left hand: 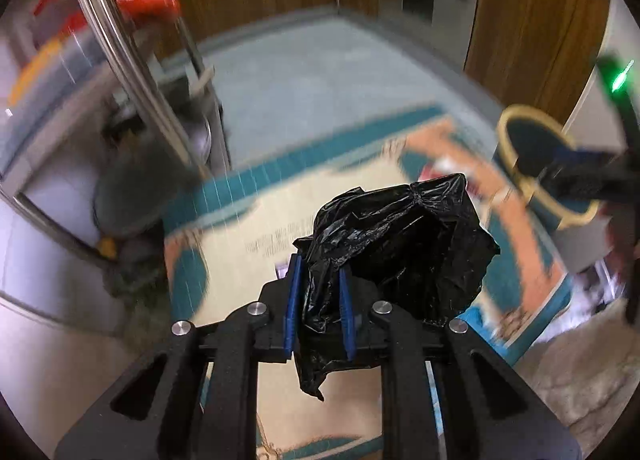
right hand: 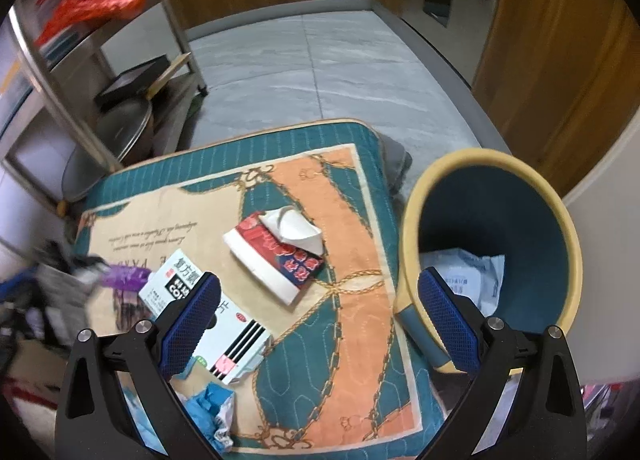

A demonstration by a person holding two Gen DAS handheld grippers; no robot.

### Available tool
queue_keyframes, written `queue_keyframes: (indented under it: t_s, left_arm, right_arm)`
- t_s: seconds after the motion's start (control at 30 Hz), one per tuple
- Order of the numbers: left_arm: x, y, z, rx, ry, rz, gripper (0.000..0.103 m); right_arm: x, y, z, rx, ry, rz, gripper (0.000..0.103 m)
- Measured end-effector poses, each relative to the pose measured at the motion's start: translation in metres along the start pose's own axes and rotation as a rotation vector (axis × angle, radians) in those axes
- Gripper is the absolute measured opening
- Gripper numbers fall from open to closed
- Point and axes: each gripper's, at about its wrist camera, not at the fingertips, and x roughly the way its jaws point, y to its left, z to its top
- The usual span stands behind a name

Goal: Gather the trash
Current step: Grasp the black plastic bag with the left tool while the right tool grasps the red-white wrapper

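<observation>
Bag [left hand: 400, 244], black plastic, clamped in left gripper [left hand: 320, 300] for carrying to bin [right hand: 488, 244] off mat's [right hand: 360, 260] right edge; right gripper [right hand: 320, 316] apart, empty

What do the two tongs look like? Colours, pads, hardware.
Both are alike. The left tongs have a matte black frame with slotted cut-outs, round silver screw heads at the pivots, and thin blue pads seen edge-on. The right tongs have the same black frame and silver screws; their blue pads show a fine cross-hatched texture. No cables or sleeves are visible.
</observation>
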Motion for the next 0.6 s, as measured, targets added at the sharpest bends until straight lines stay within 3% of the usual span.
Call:
queue_keyframes:
  t_s: [0.07, 0.17, 0.3, 0.5, 0.6]
  left_arm:
    - [-0.017, 0.003, 0.013, -0.015, -0.066, -0.005, 0.017]
    - [-0.02, 0.004, 0.03, -0.028, -0.103, -0.012, 0.017]
    - [-0.004, 0.003, 0.06, 0.003, -0.095, -0.013, 0.017]
    - [0.035, 0.021, 0.076, -0.107, -0.049, -0.072, 0.017]
    - [0.044, 0.022, 0.074, -0.111, -0.037, -0.058, 0.017]
  right_arm:
    - [0.004, -0.005, 0.001, 0.02, 0.012, 0.001, 0.098]
    - [0.008, -0.006, 0.003, 0.021, 0.013, 0.002, 0.098]
    - [0.014, 0.005, 0.005, -0.038, -0.005, 0.021, 0.098]
    - [0.041, 0.034, -0.003, -0.226, 0.004, -0.023, 0.097]
    - [0.058, 0.035, -0.007, -0.266, 0.016, -0.024, 0.095]
